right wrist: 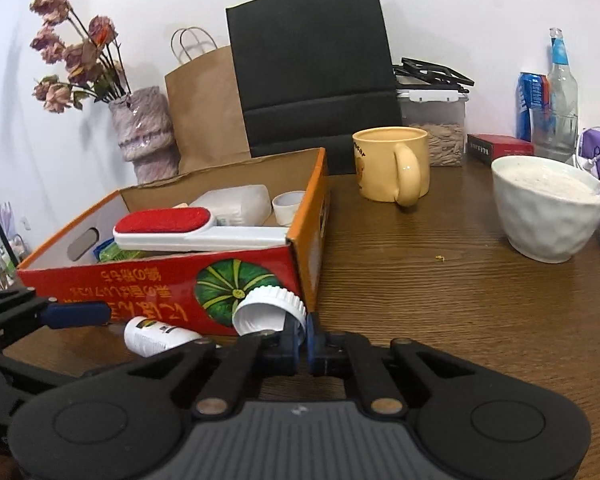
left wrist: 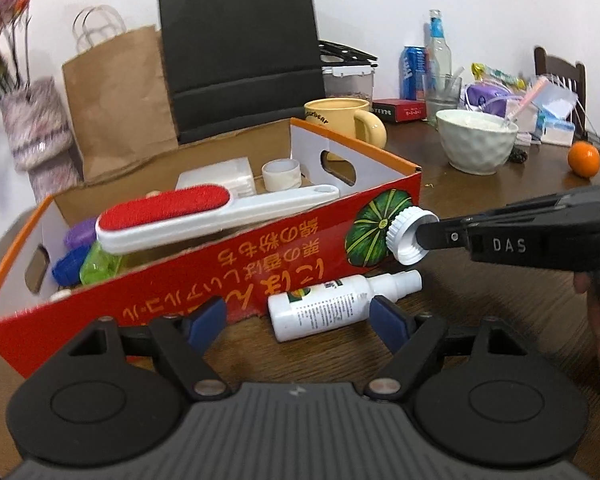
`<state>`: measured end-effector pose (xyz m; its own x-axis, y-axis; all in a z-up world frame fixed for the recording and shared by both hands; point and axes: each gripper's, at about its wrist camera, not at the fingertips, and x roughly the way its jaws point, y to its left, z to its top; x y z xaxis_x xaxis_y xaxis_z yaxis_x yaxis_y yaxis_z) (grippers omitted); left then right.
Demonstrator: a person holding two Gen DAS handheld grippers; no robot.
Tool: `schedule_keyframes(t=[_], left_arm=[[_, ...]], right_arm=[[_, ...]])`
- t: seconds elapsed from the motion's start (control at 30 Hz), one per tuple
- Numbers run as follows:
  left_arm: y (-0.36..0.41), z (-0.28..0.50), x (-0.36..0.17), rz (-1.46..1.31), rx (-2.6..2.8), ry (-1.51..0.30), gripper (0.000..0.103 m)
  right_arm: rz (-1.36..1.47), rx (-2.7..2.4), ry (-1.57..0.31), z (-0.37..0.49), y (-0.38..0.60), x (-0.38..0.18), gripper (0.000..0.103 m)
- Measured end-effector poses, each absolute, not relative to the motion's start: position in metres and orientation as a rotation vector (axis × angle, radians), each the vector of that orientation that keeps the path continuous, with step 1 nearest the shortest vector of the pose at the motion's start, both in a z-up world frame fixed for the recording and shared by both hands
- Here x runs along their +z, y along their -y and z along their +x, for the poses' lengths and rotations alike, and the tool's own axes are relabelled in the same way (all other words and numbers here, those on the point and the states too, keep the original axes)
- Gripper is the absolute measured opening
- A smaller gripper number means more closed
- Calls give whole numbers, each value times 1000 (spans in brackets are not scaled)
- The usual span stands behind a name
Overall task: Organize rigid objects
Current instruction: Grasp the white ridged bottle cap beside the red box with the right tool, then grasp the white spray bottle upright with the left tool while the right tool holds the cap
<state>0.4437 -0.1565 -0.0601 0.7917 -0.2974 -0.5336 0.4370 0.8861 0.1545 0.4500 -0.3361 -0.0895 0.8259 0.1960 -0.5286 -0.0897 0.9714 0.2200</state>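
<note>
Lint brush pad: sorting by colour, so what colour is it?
Red, on the lint brush; left wrist view.

Bright even light, fisheye-warped edges, slight blur

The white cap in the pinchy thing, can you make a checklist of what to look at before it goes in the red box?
1. Right gripper shut on the white cap: ok, it pinches the rim.
2. Cap lifted above the box wall: not ok, it sits low in front of the red box.
3. Free spot inside the box: cannot tell; the lint brush lies across the top.
4. Left gripper out of the way: ok, open around the white spray bottle on the table.
5. Yellow mug and white bowl clear of the path: ok.
</note>
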Motion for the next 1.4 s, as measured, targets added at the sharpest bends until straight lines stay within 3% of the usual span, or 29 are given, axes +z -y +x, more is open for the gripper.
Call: schedule_keyframes(t=[0.27,0.47,0.67,1.2,1.4], left_arm=[[182,442,-57,548,-579,-474,72],[199,450,-64,701,-706,-500,58],[213,471,-50,672,-683,-695,47],[199,514,-40,484,-819,-994,47],[173,516,-38,405,-735,-1065,60]], right_arm=[[208,105,-548,439,357,-87,4],[208,112,-551,429,361,-89,4],[203,134,-564,429,359,-89,4],[192,162,-569,429,356,-89,4],[192,176,-562,427,356,-87,4]])
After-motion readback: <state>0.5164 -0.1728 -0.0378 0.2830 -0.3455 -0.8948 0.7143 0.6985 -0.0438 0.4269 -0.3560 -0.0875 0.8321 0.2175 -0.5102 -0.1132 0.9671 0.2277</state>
